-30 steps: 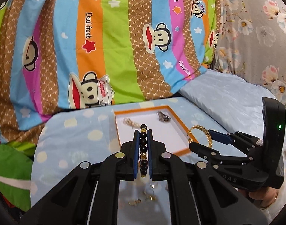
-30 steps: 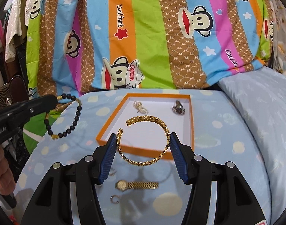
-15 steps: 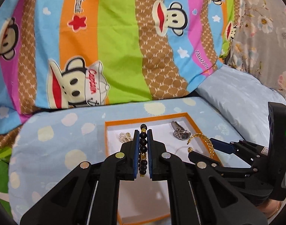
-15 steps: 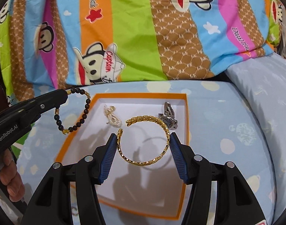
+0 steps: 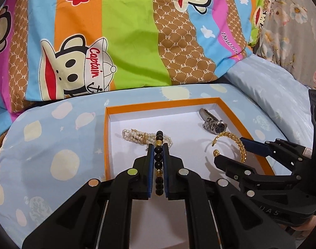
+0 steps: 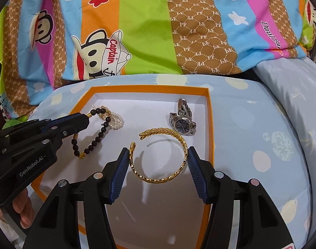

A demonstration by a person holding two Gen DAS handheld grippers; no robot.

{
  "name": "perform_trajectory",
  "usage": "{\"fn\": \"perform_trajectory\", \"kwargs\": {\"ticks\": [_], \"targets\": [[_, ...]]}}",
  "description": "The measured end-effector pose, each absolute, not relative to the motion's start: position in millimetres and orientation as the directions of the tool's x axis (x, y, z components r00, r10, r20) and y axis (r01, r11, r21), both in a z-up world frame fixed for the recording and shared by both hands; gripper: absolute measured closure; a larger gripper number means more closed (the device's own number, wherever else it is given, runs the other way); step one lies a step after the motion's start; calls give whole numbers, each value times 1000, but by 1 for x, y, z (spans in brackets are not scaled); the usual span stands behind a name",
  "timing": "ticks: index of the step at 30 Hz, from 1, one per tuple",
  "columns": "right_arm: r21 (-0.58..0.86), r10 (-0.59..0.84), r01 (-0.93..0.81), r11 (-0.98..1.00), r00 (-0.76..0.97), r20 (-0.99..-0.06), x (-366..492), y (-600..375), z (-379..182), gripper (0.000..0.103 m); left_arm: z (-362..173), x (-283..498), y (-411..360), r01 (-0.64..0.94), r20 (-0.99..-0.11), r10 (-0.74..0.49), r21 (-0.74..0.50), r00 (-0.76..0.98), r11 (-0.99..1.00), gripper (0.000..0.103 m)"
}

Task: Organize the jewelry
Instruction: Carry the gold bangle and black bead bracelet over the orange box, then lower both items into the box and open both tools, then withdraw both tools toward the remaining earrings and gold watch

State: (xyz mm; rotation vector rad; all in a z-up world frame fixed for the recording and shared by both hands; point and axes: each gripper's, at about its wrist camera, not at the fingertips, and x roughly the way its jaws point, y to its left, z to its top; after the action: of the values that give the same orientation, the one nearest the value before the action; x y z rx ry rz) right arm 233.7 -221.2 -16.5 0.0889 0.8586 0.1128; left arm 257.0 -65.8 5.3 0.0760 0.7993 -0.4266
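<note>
My left gripper (image 5: 158,148) is shut on a black bead bracelet (image 5: 159,161) and holds it over the left part of the orange-rimmed white tray (image 5: 158,105); the bracelet also shows hanging in the right wrist view (image 6: 94,140). My right gripper (image 6: 159,155) is shut on a gold open bangle (image 6: 158,178), held flat low over the tray's middle; the bangle also shows in the left wrist view (image 5: 239,145). A pearl bracelet (image 5: 137,136) and a silver watch (image 5: 214,122) lie in the tray.
The tray (image 6: 209,124) lies on a light blue spotted cushion (image 6: 251,124). A striped cartoon-monkey sheet (image 5: 126,31) rises behind it. A pale blue pillow (image 5: 272,87) lies at the right.
Both grippers have moved forward and down over the tray with their bracelets. The tray and its pearl bracelet and watch now look closer.
</note>
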Motion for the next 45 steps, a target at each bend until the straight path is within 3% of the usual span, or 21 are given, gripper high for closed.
{"fn": "perform_trajectory", "kwargs": {"ticks": [9, 17, 22, 27, 45], "targets": [[139, 149, -68, 988, 653, -743, 229, -223, -15, 47, 17, 229, -51, 413, -681, -372, -112, 630, 904, 96], [105, 123, -67, 992, 662, -739, 228, -220, -16, 47, -4, 237, -55, 368, -718, -294, -57, 631, 928, 94], [98, 119, -68, 993, 670, -733, 228, -220, -16, 46, 0, 238, -49, 337, -686, -275, -47, 673, 940, 64], [87, 109, -66, 994, 681, -725, 228, -219, -16, 46, 5, 238, -43, 294, -660, -233, -18, 715, 956, 58], [82, 96, -54, 995, 724, -684, 215, -222, 4, 41, 13, 234, -41, 297, -648, -234, -12, 725, 955, 58]]}}
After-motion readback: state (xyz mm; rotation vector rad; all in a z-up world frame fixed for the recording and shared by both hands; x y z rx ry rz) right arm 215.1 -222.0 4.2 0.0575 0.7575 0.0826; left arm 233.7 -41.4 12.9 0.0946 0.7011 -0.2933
